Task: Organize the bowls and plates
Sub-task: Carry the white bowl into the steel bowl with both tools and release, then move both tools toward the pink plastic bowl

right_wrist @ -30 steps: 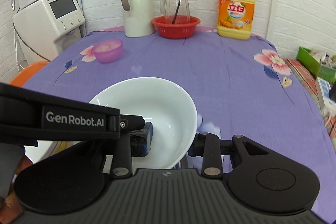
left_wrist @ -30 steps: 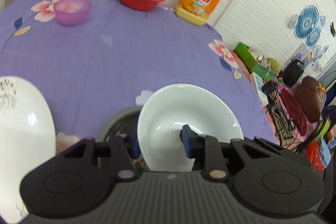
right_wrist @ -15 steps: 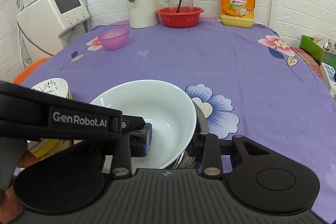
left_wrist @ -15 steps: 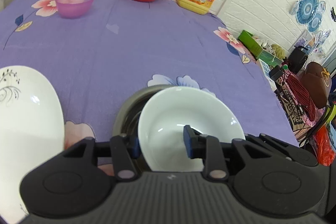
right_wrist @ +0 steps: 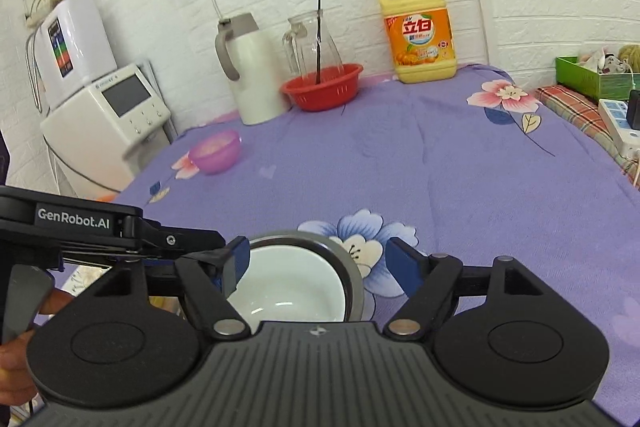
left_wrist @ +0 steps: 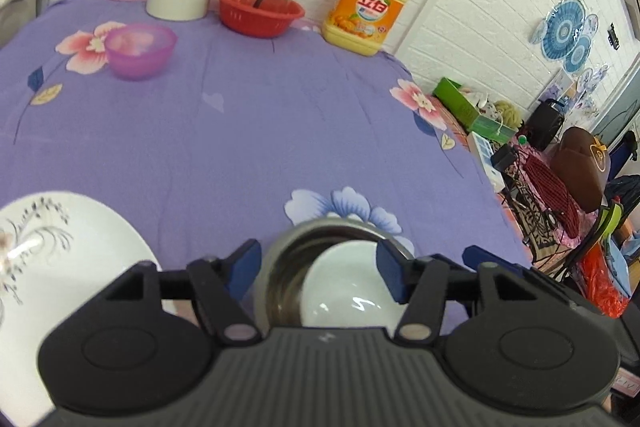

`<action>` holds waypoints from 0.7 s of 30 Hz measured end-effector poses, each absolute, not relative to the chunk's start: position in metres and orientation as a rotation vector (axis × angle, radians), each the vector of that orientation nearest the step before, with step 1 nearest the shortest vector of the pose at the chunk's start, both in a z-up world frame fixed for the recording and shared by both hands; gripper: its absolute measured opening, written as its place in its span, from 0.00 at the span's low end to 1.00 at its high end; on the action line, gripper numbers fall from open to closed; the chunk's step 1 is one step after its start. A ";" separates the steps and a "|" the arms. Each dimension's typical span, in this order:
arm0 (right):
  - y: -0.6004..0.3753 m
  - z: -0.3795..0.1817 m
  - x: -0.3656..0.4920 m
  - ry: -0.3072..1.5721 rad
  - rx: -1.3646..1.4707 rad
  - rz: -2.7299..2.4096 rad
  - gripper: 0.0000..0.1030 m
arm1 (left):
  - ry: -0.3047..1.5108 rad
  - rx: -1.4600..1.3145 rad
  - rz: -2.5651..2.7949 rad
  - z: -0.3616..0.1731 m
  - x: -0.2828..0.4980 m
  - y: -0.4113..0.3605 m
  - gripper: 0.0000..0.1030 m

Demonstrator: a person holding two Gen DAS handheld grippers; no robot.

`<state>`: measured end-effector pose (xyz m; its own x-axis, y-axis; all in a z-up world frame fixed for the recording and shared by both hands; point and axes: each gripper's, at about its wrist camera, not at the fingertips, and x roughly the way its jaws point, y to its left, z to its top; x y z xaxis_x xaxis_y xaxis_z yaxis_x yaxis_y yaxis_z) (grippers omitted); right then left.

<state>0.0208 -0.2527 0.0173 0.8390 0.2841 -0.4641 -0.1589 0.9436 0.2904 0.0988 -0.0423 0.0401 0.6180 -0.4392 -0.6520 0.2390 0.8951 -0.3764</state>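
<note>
Right wrist: white bowl [right_wrist: 288,291] between gripper [right_wrist: 320,265] fingers

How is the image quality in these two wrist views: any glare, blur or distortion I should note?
Left wrist view: strong fisheye bending of the wall lines; a small glare streak on the white bowl inside the steel bowl; the purple bowl looks slightly soft. Right wrist view: even daylight, same barrel distortion, the detergent jug slightly smeared, dark corners.

The left gripper [left_wrist: 318,273] is matte black with blue pads [left_wrist: 390,273] and silver pivot pins; the right gripper [right_wrist: 318,265] looks alike (ribbed grey housing below); white "GenRobot.AI" lettering marks the left one's side.
</note>
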 end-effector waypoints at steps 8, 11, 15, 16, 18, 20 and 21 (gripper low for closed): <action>-0.254 0.018 0.053 0.563 0.189 0.248 1.00 | 0.797 -0.193 -0.277 0.047 0.131 0.011 0.58; -0.249 0.021 0.076 0.582 0.164 0.256 1.00 | 0.789 -0.181 -0.216 0.048 0.151 0.033 0.58; -0.232 0.030 0.112 0.599 0.117 0.289 1.00 | 0.775 -0.181 -0.172 0.053 0.178 0.053 0.58; -0.226 0.033 0.121 0.600 0.096 0.294 1.00 | 0.770 -0.183 -0.177 0.055 0.184 0.057 0.58; -0.215 0.039 0.140 0.599 0.064 0.308 1.00 | 0.758 -0.181 -0.181 0.058 0.197 0.062 0.58; -0.205 0.045 0.162 0.604 0.048 0.322 1.00 | 0.749 -0.176 -0.190 0.060 0.211 0.064 0.58; -0.200 0.047 0.172 0.609 0.041 0.332 1.00 | 0.744 -0.173 -0.191 0.060 0.219 0.067 0.58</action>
